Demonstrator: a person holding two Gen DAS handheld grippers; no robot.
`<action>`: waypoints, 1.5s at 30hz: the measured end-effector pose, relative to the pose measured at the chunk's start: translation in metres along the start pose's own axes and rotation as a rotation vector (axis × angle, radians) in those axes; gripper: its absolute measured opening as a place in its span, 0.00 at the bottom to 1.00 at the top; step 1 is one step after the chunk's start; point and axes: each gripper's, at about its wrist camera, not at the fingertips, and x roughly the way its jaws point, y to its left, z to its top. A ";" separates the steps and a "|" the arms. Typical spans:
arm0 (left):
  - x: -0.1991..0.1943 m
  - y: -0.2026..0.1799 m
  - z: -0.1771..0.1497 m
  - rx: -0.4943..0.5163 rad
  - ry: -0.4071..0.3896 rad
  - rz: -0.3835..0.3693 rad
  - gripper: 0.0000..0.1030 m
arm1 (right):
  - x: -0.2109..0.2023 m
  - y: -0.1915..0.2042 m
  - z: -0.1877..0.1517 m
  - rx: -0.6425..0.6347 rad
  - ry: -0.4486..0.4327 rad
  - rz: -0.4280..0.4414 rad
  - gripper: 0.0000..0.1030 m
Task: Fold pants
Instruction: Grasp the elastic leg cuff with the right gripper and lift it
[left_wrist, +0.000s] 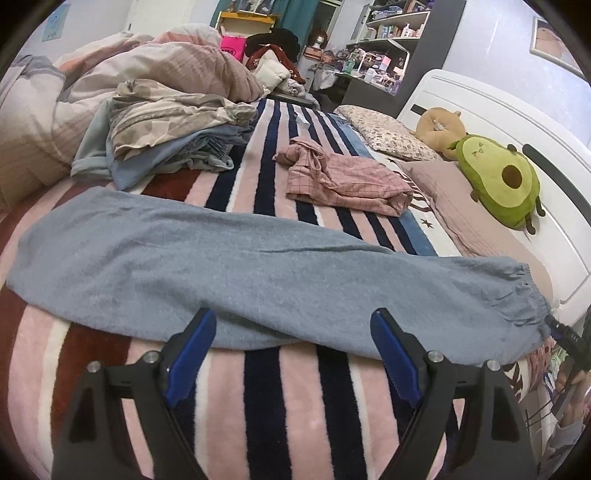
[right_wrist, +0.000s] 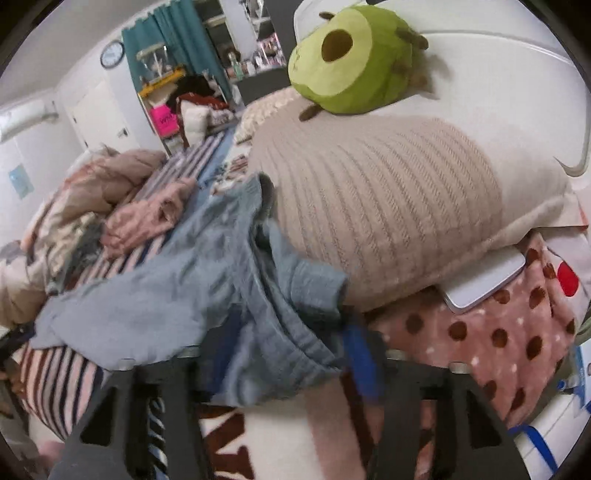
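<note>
Jaws of the left gripper (left_wrist: 293, 354) stand wide, empty, at lower centre, tips at the near edge of one grey fleece pants (left_wrist: 236, 266) stretched across the striped plush blanket (left_wrist: 266, 406). Right gripper (right_wrist: 284, 354) straddles the bunched waistband, blurred; grip unclear. Beyond, upper right, one green avocado plush toy (left_wrist: 498, 181).

avocado plush (left_wrist: 498, 181) – on headboard | pink checked garment (left_wrist: 343, 181) – striped blanket (left_wrist: 258, 406) | clothes heap (left_wrist: 166, 129)
</note>
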 end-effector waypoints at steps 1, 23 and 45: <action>-0.001 -0.002 0.000 0.003 -0.001 -0.002 0.80 | 0.000 -0.002 0.001 0.005 -0.001 0.000 0.80; -0.035 0.100 0.033 -0.142 -0.133 0.072 0.80 | 0.004 0.126 0.046 -0.119 -0.022 0.063 0.15; -0.008 0.136 0.031 -0.168 -0.137 0.025 0.80 | 0.201 0.459 -0.069 -0.634 0.348 0.403 0.31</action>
